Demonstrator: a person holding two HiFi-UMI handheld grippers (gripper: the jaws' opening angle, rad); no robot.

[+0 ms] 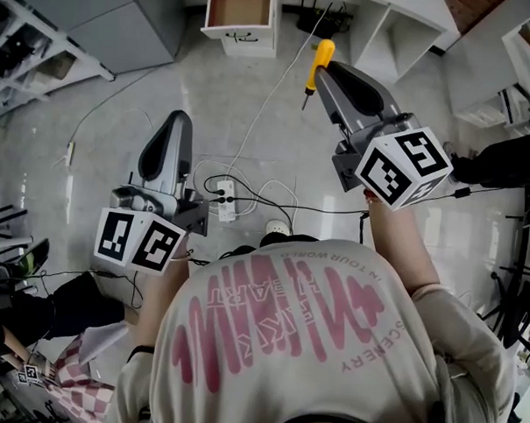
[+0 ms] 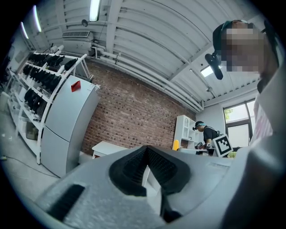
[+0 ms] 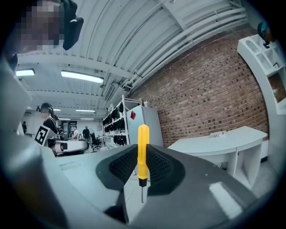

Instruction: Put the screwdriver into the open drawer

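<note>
In the head view a yellow-handled screwdriver (image 1: 320, 64) stands upright in my right gripper (image 1: 325, 70), handle up and metal tip down. That gripper is shut on it, held level above the floor. The right gripper view shows the same screwdriver (image 3: 143, 150) clamped between the ribbed pads (image 3: 158, 165). The open drawer (image 1: 241, 11), wood-lined and showing nothing inside, juts from a small white cabinet at the top, beyond both grippers. My left gripper (image 1: 172, 123) is lower left, jaws together with nothing in them. The left gripper view shows its tips (image 2: 145, 150) meeting.
A white power strip (image 1: 226, 202) and trailing cables lie on the grey floor between me and the drawer. A white shelf unit (image 1: 404, 28) stands right of the drawer, a grey cabinet (image 1: 124, 16) to its left. Another person (image 2: 208, 134) stands far off.
</note>
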